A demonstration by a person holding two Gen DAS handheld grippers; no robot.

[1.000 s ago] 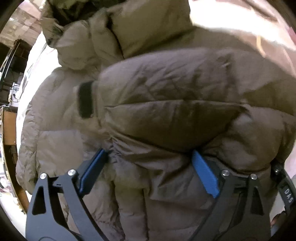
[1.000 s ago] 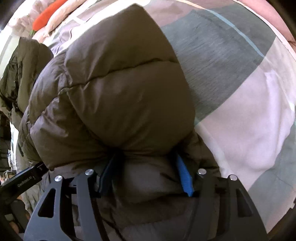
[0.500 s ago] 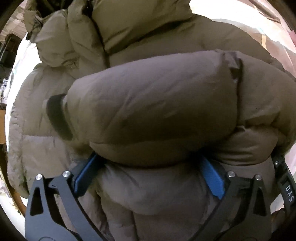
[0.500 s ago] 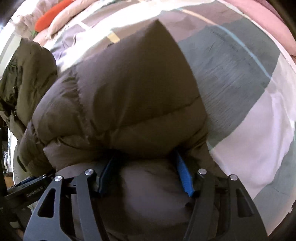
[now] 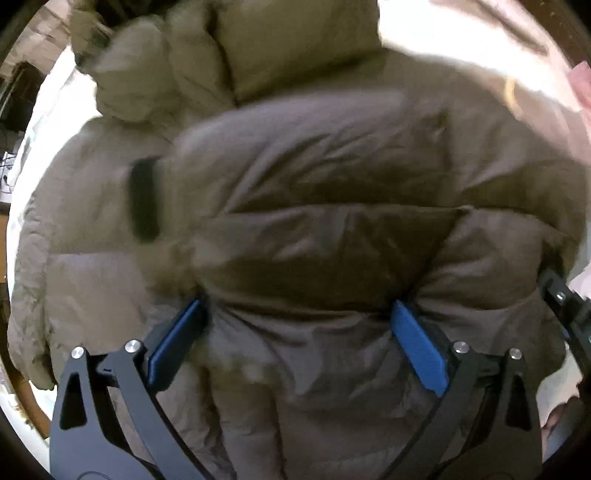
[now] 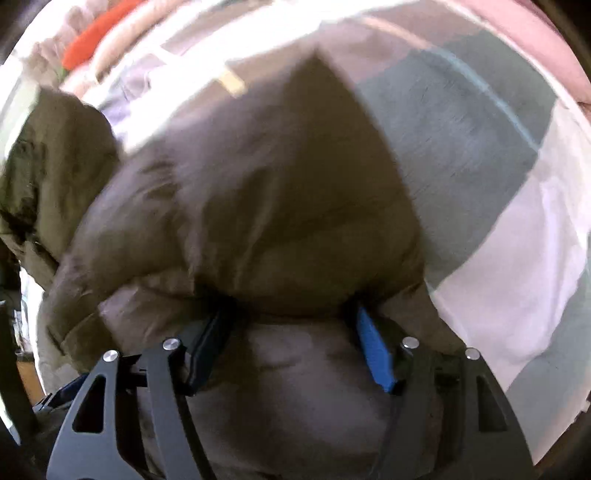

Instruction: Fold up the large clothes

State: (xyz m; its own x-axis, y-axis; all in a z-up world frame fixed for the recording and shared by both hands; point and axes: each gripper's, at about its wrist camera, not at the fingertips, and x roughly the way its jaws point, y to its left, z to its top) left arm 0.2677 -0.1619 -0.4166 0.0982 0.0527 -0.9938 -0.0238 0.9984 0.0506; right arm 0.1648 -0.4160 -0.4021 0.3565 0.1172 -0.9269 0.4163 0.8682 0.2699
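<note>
A big olive-brown puffer jacket [image 5: 303, 192] fills the left wrist view. Its sleeve lies across the body, with a dark cuff [image 5: 144, 199] at the left and the hood [image 5: 155, 74] at the top. My left gripper [image 5: 295, 317] is shut on a thick fold of the jacket, blue pads [image 5: 417, 347] pressed into the padding. In the right wrist view the same jacket [image 6: 266, 206] bulges over the bed. My right gripper [image 6: 291, 325] is shut on another fold of it, with one blue pad [image 6: 373, 350] showing.
A patchwork bedspread [image 6: 480, 155] of grey, white and teal lies to the right of the jacket. An orange item [image 6: 96, 33] and pink bedding [image 6: 546, 44] lie at the far edge. The other gripper's black frame [image 5: 565, 306] shows at the right.
Both grippers keep their hold on the jacket. The held fold has shifted and the views are blurred by motion. The sleeve cuff has moved right and up in the left view.
</note>
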